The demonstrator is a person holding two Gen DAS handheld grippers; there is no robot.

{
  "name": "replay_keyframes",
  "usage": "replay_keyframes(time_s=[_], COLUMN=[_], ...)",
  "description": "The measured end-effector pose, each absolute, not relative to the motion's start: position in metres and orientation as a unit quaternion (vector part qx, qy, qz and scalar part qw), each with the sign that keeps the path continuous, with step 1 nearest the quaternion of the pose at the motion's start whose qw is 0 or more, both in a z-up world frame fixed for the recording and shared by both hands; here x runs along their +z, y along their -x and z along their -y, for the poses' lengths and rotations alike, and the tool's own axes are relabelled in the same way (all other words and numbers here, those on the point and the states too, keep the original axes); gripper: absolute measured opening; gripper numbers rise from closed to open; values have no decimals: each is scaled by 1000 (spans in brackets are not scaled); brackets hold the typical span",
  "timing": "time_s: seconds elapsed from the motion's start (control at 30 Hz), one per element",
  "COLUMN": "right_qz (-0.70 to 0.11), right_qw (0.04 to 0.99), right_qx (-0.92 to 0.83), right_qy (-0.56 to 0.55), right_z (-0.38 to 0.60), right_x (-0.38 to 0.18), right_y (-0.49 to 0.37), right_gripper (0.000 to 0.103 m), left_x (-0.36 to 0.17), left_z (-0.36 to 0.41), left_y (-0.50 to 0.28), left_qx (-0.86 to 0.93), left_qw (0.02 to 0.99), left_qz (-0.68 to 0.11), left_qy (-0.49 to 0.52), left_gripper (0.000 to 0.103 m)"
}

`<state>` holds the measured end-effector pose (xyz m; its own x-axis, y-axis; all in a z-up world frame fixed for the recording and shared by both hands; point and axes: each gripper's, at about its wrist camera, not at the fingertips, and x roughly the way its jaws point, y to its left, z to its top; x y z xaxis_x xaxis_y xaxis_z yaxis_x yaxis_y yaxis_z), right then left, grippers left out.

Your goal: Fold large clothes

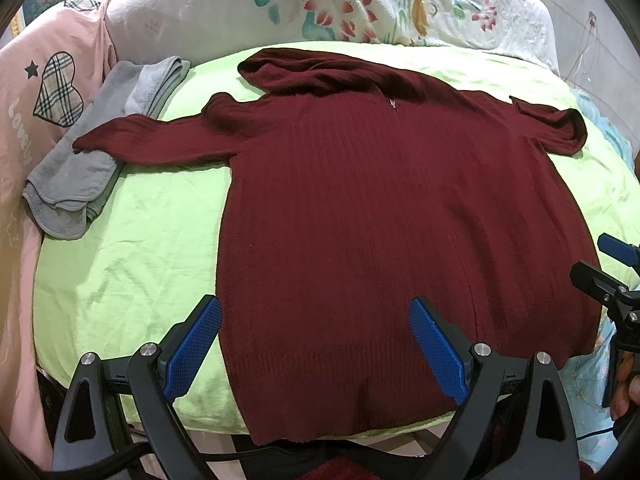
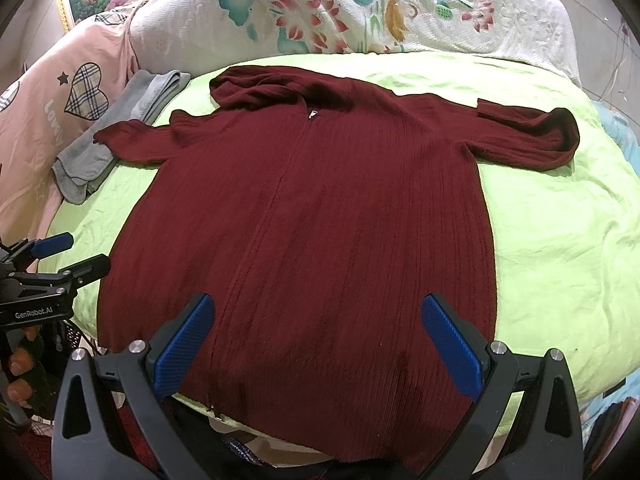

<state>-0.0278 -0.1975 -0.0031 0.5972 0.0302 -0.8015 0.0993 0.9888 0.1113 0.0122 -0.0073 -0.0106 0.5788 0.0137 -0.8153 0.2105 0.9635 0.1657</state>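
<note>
In the left wrist view, the dark red sweater (image 1: 380, 208) lies spread flat on the green sheet (image 1: 132, 264) of the bed, with the hood at the far end and the hem at the near edge. Its left sleeve (image 1: 160, 140) stretches out to the side and the end of it rests on a grey towel (image 1: 88, 160). The right sleeve (image 1: 556, 128) is bent back on itself. I see no fold in the body yet, so I judge the folding has not started: both sleeves and the body are left to do. The left gripper (image 1: 316, 344) has its fingers wide apart and they hold nothing. The hem of the sweater lies between and below them; the left finger is over the sheet just beside the sweater's side edge, the right finger is over the knit. If they touch the cloth, I cannot tell.

In the right wrist view, the same sweater (image 2: 312, 220) fills the middle of the bed, and the floral blanket (image 2: 360, 4) lies behind it. The right gripper (image 2: 318, 344) is also open wide and empty, with both fingers above the lower part of the sweater, near the hem. The left gripper (image 2: 72, 252) shows at the left border, beside the sweater's edge, with its fingers apart.
</note>
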Motion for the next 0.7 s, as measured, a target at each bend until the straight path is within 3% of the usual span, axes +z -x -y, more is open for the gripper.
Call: replay_keyframes(time_s=[0.7], right_qz=[-430], right_qw=[895], right_qx=[-29], right_qy=[-110], right_z=[247], right_x=[-3], right_y=[4], right_gripper=[102], left_x=[-25], left_z=[12], left_y=[-39], left_qx=[-64], left_qw=[879], left_qz=[-458], left_qy=[-114], left_gripper=[95])
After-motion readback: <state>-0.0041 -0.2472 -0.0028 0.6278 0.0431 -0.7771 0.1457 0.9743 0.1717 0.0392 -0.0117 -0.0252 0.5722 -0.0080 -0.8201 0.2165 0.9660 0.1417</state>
